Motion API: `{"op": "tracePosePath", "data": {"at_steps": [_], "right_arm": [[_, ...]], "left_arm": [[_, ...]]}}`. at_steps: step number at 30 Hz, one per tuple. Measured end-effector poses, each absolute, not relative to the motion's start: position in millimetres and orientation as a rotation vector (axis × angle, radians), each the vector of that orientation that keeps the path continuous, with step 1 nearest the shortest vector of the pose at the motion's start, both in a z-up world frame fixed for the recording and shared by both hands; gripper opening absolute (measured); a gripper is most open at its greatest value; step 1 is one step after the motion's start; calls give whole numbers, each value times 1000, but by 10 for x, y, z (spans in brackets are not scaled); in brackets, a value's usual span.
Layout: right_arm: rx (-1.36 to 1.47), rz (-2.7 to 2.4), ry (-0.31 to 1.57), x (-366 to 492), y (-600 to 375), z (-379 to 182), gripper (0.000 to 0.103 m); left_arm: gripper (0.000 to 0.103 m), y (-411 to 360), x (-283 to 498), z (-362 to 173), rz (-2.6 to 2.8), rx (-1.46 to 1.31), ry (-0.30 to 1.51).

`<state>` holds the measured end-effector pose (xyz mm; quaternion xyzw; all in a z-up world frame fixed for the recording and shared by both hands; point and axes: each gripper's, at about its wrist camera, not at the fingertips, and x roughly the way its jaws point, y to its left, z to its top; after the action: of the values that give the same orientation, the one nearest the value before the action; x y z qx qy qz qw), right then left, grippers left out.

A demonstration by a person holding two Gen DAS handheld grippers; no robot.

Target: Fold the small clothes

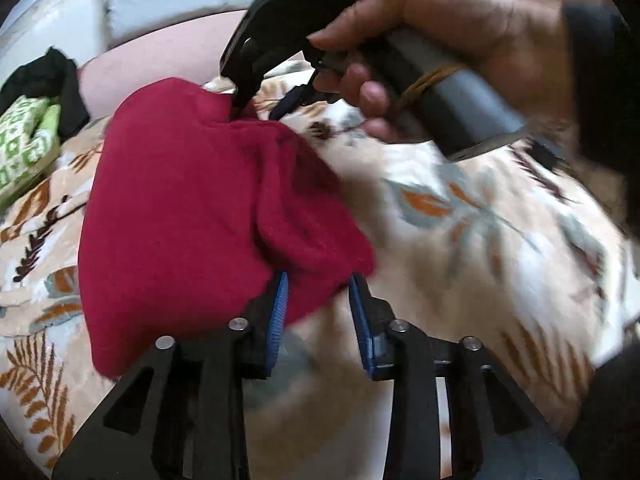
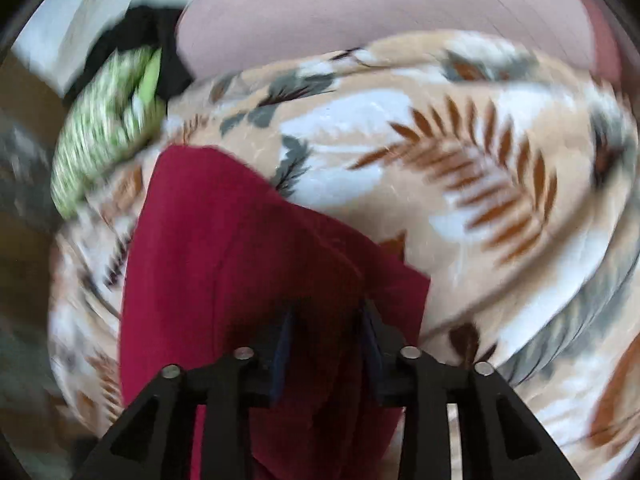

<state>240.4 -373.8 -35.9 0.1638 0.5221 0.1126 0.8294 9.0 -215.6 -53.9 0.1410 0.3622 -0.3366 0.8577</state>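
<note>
A dark red garment (image 1: pixel 192 216) hangs bunched above a leaf-patterned blanket (image 1: pixel 460 216). My left gripper (image 1: pixel 318 280) has its blue pads a hand's width apart, with a red fold lying between them. My right gripper (image 1: pixel 256 110), held by a hand, pinches the garment's far edge in the left wrist view. In the right wrist view the red garment (image 2: pixel 240 264) fills the space between and under my right gripper (image 2: pixel 326 308), whose pads stand apart in blur around the cloth.
A green patterned cloth (image 1: pixel 24 140) and a black garment (image 1: pixel 44 76) lie at the far left; both show in the right wrist view, the green cloth (image 2: pixel 104 120) blurred. A pink pillow (image 2: pixel 380 12) lies behind the blanket (image 2: pixel 480 160).
</note>
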Motion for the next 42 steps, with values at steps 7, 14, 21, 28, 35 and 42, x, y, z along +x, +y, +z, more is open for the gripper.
{"op": "tracePosePath", "data": {"at_steps": [7,14,21,28,35,42], "right_arm": [[310,203,783,1547,-3940,-19,38],[4,433,573,1001,-3218,393,38],[-56,319,898,1496,-2962,-443,38],[111,367,784,1388,-3248,-561,38],[90,379,761,1381,-3208,-595,38],[89,421,775,1383,-3236,-603,39]], "left_arm": [[31,-1329,-53,-284,-679,235,771],[31,-1043,616,-82,-581,-49,754],[30,-1282,985,-648,-628,-115,930],[31,-1181,1425,109,-610,-177,816],[31,-1742,2616,-72,-533,-132,996],[34,-1806,2767,-643,-456,-78,1057]]}}
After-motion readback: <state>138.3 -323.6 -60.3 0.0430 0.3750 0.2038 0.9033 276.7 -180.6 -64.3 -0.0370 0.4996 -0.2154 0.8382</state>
